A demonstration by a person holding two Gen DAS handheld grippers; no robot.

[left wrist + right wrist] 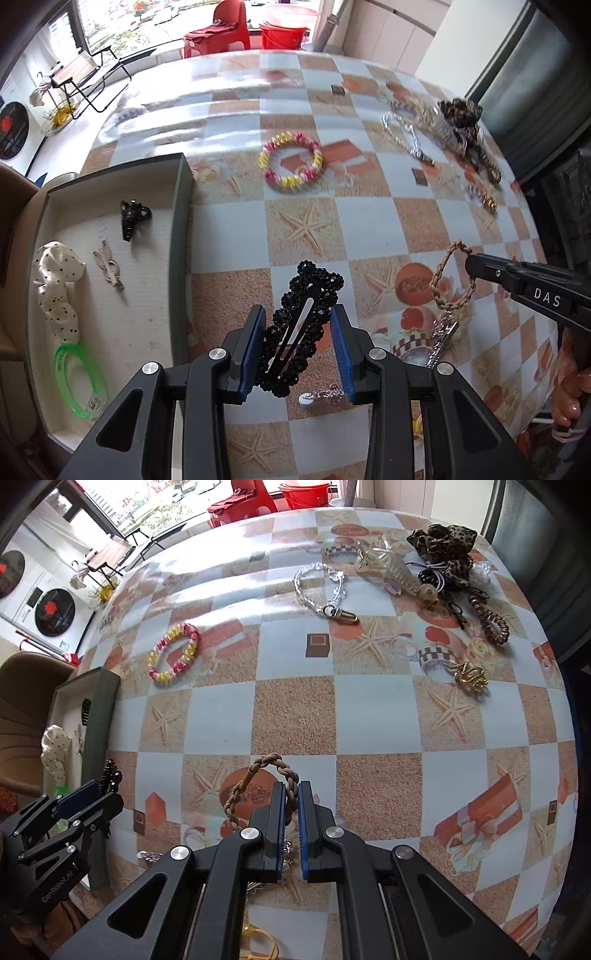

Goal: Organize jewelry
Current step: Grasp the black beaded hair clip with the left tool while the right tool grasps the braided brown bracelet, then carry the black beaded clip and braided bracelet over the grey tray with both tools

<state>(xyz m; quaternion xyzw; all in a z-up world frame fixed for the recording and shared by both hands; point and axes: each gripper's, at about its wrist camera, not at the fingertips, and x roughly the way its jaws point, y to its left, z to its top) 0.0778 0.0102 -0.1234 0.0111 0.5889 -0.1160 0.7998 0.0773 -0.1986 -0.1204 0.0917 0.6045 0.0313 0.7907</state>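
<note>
- Holding a black beaded hair clip (299, 328), the left gripper (298, 332) hangs over the table (369, 225), and its blue jaws pinch the clip from both sides.
- The clip sticks up past the jaws (it is long and sparkly).
- The right gripper (291, 805) has its jaws pressed nearly together on a brown braided bracelet (258, 779). The loop of the bracelet stands out to the left of the jaws.
- From the left camera you can see that same bracelet hanging from the tip of the right gripper, lifted off the table.
- A tray (181, 221) with a dark rim sits at the left edge of the table. Inside it lie a black claw clip (133, 218), a white dotted scrunchie (57, 288), a small metal clip (109, 267) and a green ring (79, 380).
- A pink and yellow bracelet (290, 162) lies on the table, near the tray.
- A silver chain (321, 587) lies farther back.
- In the far right corner sits a heap of things: a leopard scrunchie (441, 550), a brown coil hair tie (489, 622) and a gold piece (471, 677) just in front.
</note>
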